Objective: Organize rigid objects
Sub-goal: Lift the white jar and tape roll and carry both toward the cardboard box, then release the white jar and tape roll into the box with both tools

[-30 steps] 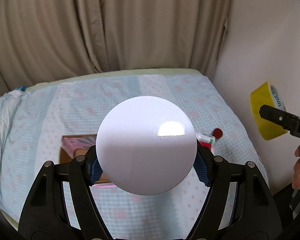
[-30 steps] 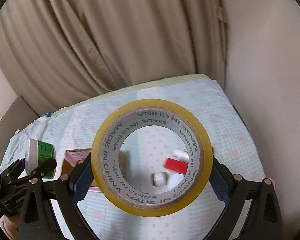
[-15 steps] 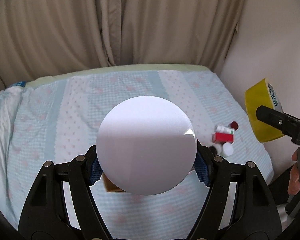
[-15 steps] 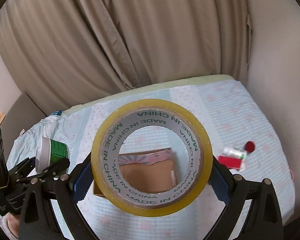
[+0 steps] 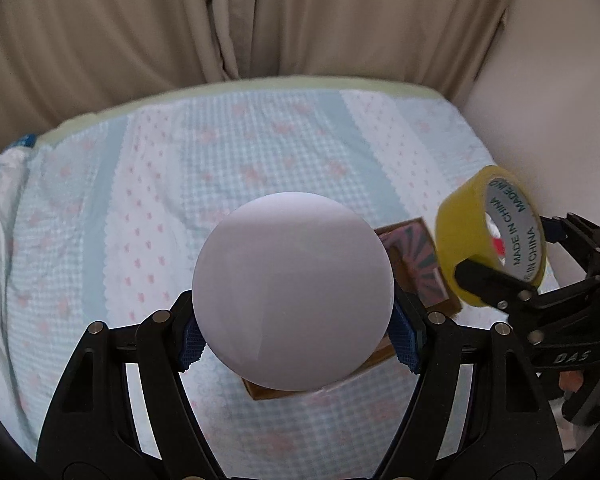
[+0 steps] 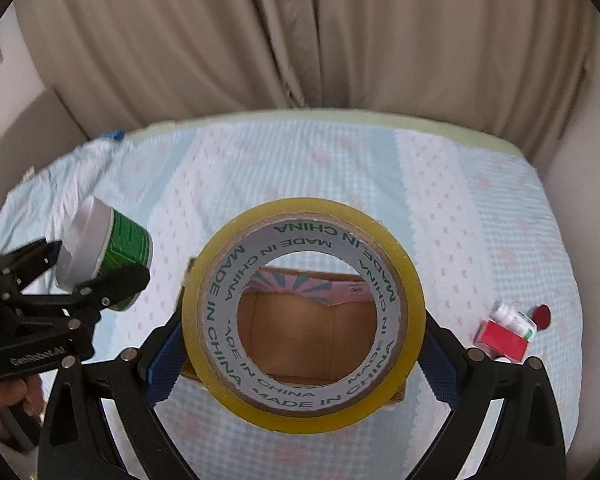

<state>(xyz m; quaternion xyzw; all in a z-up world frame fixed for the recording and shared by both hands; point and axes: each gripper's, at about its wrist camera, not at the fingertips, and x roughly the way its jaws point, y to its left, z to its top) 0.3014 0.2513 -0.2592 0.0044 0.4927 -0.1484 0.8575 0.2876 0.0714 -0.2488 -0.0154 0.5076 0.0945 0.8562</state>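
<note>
Both loads hang over the open cardboard box (image 6: 300, 344), not yet dropped: the left gripper (image 5: 296, 336) clamps a white-lidded green jar (image 6: 108, 256), the right gripper (image 6: 300, 356) a yellow tape roll (image 6: 300, 364). At 3 o'clock, a red box (image 6: 502, 342) and small bottle (image 6: 514, 318) wait on the bed (image 6: 260, 184).

Glossy tape roll (image 6: 303, 314), matt cardboard box (image 6: 300, 344), soft cotton bedsheet (image 6: 340, 168).

Both views: soft, even, dim daylight filtering through the curtain (image 5: 260, 20) at 12 o'clock. No hard shadows or glare. Bedspread (image 6: 480, 208) pattern smeared by motion blur. Strong fisheye bowing; black vignette in all corners. Near fingers (image 5: 406, 336) sharp.
</note>
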